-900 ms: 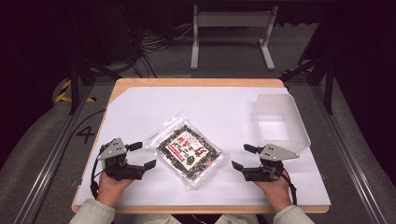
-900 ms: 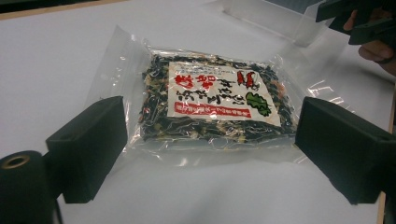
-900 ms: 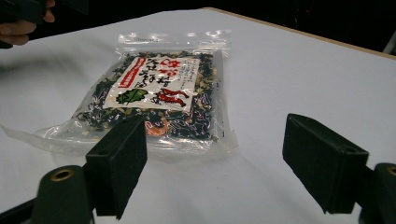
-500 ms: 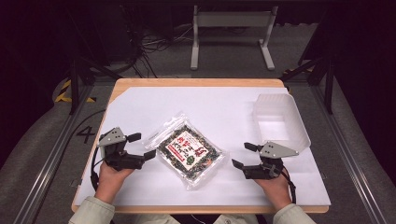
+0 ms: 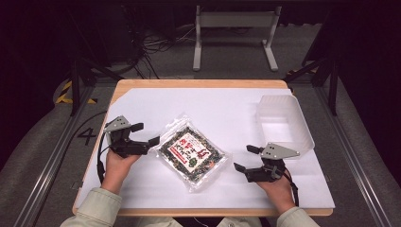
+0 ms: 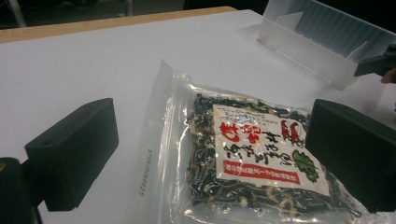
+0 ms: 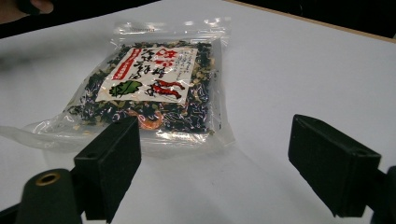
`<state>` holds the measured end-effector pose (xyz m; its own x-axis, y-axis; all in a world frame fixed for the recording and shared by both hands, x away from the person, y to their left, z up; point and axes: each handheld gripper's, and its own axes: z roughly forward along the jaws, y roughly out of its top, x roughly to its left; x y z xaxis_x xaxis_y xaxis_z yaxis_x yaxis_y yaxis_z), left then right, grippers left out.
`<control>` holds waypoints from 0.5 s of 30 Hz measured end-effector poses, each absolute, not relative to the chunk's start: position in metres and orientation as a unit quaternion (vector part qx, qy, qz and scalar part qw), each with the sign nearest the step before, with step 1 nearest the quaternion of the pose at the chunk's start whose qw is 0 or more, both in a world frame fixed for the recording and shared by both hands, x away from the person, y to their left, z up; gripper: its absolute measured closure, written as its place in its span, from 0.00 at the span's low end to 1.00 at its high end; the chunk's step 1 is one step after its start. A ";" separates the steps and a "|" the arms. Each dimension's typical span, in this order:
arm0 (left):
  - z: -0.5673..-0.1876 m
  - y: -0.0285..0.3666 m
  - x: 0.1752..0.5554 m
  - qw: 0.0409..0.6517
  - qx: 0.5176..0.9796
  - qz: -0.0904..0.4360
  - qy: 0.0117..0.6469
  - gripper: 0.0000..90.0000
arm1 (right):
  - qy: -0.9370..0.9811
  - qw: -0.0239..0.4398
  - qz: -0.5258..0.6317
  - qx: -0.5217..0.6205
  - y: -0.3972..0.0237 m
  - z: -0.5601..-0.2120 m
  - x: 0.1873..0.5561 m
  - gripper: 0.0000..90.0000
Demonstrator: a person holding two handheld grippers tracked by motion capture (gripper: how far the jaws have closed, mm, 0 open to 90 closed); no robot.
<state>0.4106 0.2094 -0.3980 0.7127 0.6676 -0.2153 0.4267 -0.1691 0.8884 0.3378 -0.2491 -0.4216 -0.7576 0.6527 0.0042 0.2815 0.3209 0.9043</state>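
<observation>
The left gripper (image 5: 144,134) has advanced toward the packet of dried seaweed mix (image 5: 191,150) at frame centre — its open jaws now flank the packet's left edge, gripping nothing. The right gripper (image 5: 246,160) stays lower right — open, empty. Judgement: pickup is imminent.

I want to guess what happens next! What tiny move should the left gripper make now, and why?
Probably ease the left gripper forward so its open jaws straddle the near edge of the seaweed packet, then close. The packet lies flat on the white sheet, just ahead of those jaws and not gripped yet, while the right gripper waits open beside it.
</observation>
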 end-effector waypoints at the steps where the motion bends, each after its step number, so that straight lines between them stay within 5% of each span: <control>1: -0.399 0.209 0.413 0.532 0.756 0.116 0.363 0.04 | 0.792 0.188 0.501 0.294 -0.249 -0.421 0.337 0.19; 15: -0.418 0.213 0.432 0.506 0.757 0.095 0.404 0.04 | 0.795 0.188 0.500 0.288 -0.247 -0.421 0.336 0.20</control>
<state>0.4319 0.2130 -0.4184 0.6559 0.7073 -0.2639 0.5145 -0.1629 0.8419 0.3359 -0.2473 -0.4212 -0.7631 0.6462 -0.0107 0.2697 0.3335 0.9033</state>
